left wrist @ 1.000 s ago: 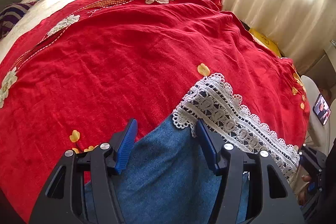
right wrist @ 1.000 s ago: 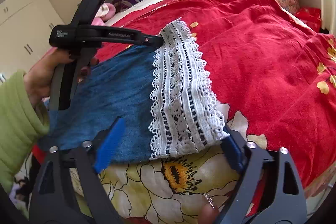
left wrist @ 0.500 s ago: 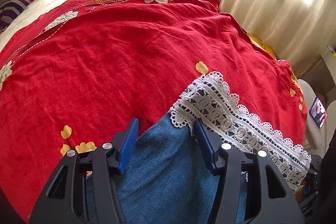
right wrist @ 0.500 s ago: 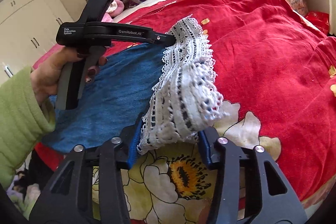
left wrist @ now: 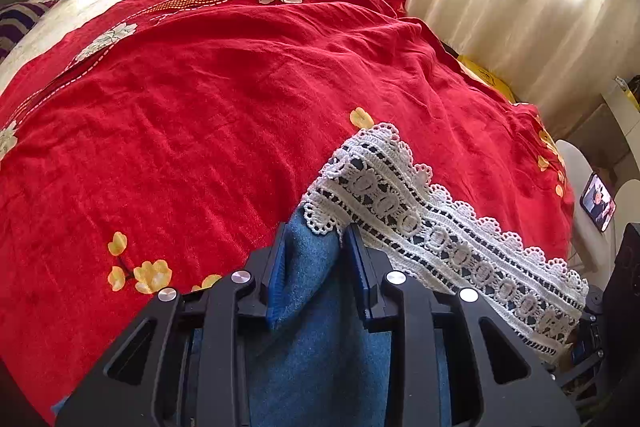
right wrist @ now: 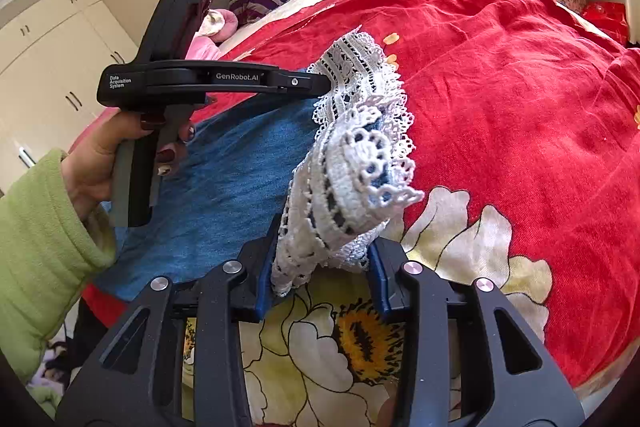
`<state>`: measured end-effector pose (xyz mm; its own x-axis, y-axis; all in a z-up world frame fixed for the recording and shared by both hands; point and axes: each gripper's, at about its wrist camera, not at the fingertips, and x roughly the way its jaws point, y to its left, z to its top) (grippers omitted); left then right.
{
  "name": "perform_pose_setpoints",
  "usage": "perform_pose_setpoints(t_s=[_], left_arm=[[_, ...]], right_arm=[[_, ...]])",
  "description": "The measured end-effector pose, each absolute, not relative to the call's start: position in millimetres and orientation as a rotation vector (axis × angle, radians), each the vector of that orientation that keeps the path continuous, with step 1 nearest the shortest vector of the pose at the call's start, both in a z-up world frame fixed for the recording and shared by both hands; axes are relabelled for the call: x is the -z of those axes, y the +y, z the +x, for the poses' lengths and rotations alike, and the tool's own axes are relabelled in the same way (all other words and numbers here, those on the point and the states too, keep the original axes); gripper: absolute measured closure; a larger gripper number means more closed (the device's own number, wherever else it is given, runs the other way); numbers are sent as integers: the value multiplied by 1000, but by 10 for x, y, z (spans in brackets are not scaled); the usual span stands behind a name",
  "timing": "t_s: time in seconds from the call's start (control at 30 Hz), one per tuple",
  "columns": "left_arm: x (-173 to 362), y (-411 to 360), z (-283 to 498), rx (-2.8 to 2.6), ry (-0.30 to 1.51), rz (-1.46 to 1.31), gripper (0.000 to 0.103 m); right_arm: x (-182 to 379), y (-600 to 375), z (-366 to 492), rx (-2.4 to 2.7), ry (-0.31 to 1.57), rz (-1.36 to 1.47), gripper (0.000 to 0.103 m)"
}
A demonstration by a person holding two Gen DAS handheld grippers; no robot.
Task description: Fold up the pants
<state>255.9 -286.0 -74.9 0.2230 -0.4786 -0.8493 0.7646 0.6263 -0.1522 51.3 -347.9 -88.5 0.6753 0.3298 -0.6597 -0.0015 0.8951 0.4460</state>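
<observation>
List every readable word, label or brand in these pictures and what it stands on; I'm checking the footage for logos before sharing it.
"GenRobot.AI": on the side of the left gripper, seen from the right wrist camera.
"Data Acquisition System": small white print at the rear of that same black body.
Phone screen beside the bed: shows a picture, too small to read any text.
The pants, their lace trim and the red bedspread carry no lettering.

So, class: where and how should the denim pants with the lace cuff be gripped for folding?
Grip the pants at the lace hem, one corner per gripper, coming from the near bed edge. That straight edge faces the person, and the left gripper and right gripper already pinch it.
</observation>
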Motion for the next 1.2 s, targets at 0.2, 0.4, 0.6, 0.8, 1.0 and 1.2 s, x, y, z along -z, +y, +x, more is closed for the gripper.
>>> perform_pose_setpoints(t_s=[0.2, 0.4, 0.6, 0.8, 1.0, 1.2], left_arm=[[802, -2905, 2587, 870, 1042, 311, 70], [790, -2798, 2642, 917, 1078, 223, 88], [641, -2693, 2550, 936, 1035, 188, 92], [400, -2401, 2550, 965, 999, 66, 92], [242, -1924, 2549, 974, 962, -55, 92], [193, -1398, 2542, 946, 931, -167, 92]], right_arm=[[917, -3520, 513, -190, 810, 477, 68], [921, -3508, 568, -176, 804, 475, 75], [811, -3411, 569, -211, 767, 457, 83], [569, -3254, 543, -252, 714, 395, 83], [309, -2994, 548, -304, 674, 320, 83], [92, -2561, 601, -374, 664, 216, 83]])
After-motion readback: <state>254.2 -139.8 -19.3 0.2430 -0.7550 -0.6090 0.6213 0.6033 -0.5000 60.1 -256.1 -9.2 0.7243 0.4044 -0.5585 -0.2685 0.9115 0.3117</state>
